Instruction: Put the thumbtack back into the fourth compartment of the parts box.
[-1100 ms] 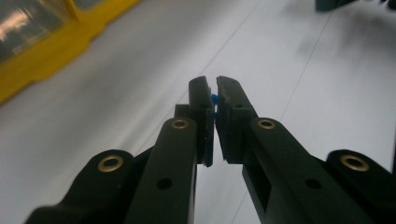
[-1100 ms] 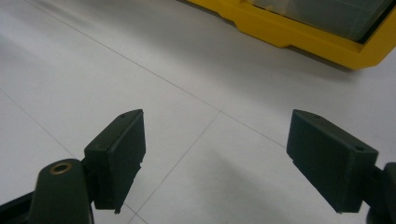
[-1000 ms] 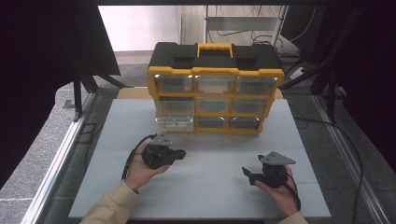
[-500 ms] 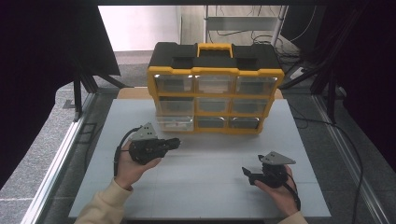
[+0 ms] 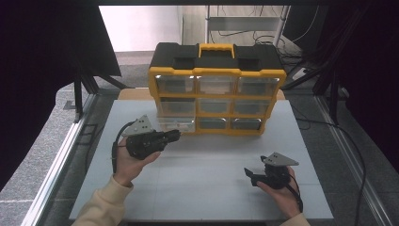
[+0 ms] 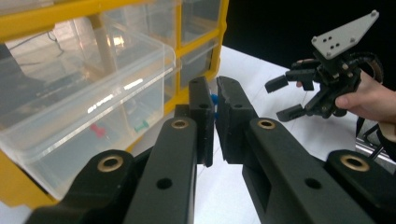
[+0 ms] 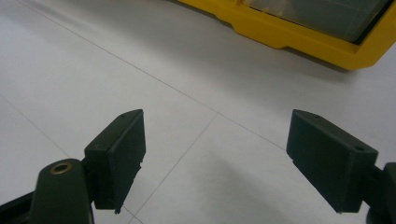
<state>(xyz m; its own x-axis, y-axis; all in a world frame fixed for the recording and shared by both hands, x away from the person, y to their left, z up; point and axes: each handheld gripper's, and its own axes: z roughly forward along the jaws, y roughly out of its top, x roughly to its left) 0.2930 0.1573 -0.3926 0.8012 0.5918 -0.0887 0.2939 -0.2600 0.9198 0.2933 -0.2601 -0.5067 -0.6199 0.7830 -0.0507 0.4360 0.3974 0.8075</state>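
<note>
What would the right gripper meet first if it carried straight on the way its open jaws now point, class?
Probably the white table top: the right gripper looks down across bare surface. If it skimmed level instead, the yellow base of the drawer organizer comes next, though the depth is hard to judge.

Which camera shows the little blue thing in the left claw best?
The left gripper view: the small blue thing sits pinched between the left claw jaws, up close. In the high view the left claw is tiny and the blue thing is too small to make out. The right gripper view faces the white table.
</note>
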